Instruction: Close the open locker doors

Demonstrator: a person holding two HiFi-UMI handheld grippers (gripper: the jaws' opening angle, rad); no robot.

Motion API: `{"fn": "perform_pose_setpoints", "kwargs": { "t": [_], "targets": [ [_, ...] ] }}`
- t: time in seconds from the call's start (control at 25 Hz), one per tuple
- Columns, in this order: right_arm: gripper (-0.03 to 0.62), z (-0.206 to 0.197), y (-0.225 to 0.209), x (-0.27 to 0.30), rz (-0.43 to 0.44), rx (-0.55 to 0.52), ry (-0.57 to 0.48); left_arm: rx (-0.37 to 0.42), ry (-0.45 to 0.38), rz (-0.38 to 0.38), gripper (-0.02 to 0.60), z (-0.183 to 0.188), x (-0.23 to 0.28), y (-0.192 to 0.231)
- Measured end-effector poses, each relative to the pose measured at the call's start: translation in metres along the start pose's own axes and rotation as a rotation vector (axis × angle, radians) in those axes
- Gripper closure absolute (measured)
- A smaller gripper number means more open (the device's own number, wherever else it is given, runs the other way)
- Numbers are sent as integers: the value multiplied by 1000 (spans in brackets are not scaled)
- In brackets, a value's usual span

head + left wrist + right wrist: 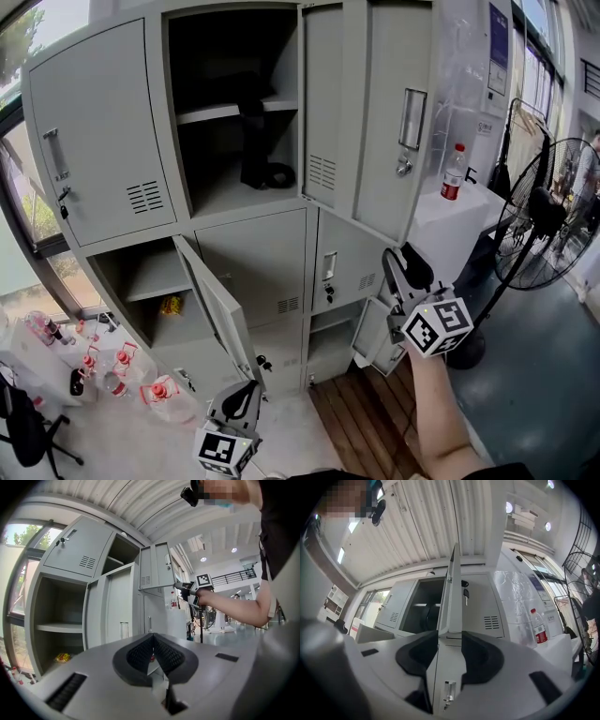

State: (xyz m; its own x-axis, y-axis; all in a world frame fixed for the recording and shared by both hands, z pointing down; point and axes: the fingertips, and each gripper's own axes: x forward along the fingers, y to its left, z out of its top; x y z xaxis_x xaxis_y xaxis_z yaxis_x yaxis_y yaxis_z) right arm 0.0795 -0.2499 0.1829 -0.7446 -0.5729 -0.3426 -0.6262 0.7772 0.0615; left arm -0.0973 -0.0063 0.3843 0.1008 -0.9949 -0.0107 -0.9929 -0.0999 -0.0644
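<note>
The grey locker bank [253, 262] has several doors standing open. My right gripper [405, 267] is at the right column, just under the tall upper door [389, 122]. In the right gripper view it [450, 641] is open, its jaws straddling a grey door edge [452, 597] that runs up between them. A small bottom door [375, 337] hangs open below it. My left gripper [246, 394] is low, in front of the swung-out lower-left door [217, 314]. In the left gripper view it [152, 641] is shut and holds nothing.
The open top compartment holds a dark object [258, 164]; the lower-left one holds a yellow packet [171, 304]. A red-labelled bottle [454, 172] stands on a white cabinet to the right, by a standing fan [548, 216]. Water jugs [122, 366] sit on the floor at left.
</note>
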Motion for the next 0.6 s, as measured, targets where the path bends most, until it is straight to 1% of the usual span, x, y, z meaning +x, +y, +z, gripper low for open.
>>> {"fn": "perform_pose_setpoints", "kwargs": {
  "t": [0.16, 0.28, 0.4, 0.6],
  "targets": [
    [444, 3, 13, -2, 30, -7, -9, 3, 2, -3, 574, 0, 0, 0],
    [444, 5, 26, -3, 54, -13, -14, -18, 17, -3, 574, 4, -1, -1],
    [444, 8, 41, -3, 77, -19, -17, 0, -2, -4, 574, -1, -3, 3],
    [444, 13, 66, -3, 110, -26, -28, -16, 4, -1, 574, -1, -10, 9]
  ]
}}
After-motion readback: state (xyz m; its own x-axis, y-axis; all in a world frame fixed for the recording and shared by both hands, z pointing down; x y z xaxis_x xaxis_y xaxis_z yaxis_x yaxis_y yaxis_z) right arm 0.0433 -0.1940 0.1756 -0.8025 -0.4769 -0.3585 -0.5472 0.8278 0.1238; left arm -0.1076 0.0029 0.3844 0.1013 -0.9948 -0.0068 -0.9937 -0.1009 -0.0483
